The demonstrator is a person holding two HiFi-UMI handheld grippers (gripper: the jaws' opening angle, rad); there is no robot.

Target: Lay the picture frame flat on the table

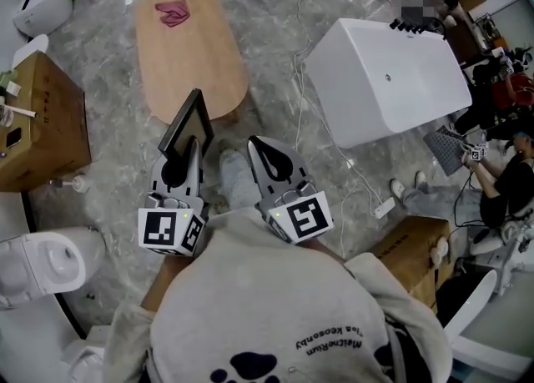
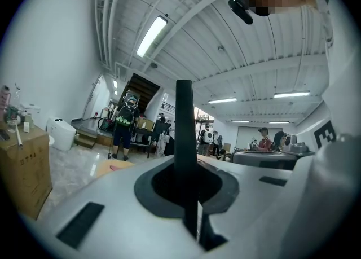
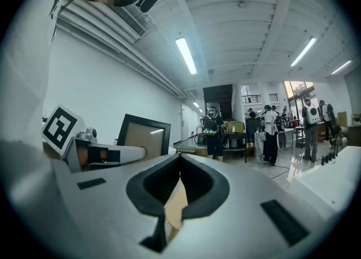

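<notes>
The picture frame (image 1: 187, 129), black-rimmed with a tan panel, stands upright and tilted in the air, with my left gripper (image 1: 190, 144) shut on its lower edge. In the left gripper view the frame's thin black edge (image 2: 184, 122) rises straight up from between the closed jaws of the left gripper (image 2: 186, 167). The frame hangs just short of the near end of the oval wooden table (image 1: 196, 64). My right gripper (image 1: 255, 143) is shut and holds nothing, a little to the right of the frame. From the right gripper (image 3: 180, 159) view, the frame (image 3: 144, 137) shows at the left.
A crumpled pink cloth (image 1: 173, 13) lies at the table's far end. A white bathtub (image 1: 392, 85) stands to the right, with a cable and power strip (image 1: 384, 206) on the marble floor. A cardboard box (image 1: 37, 123) and a toilet (image 1: 42, 260) are at left. People stand far right.
</notes>
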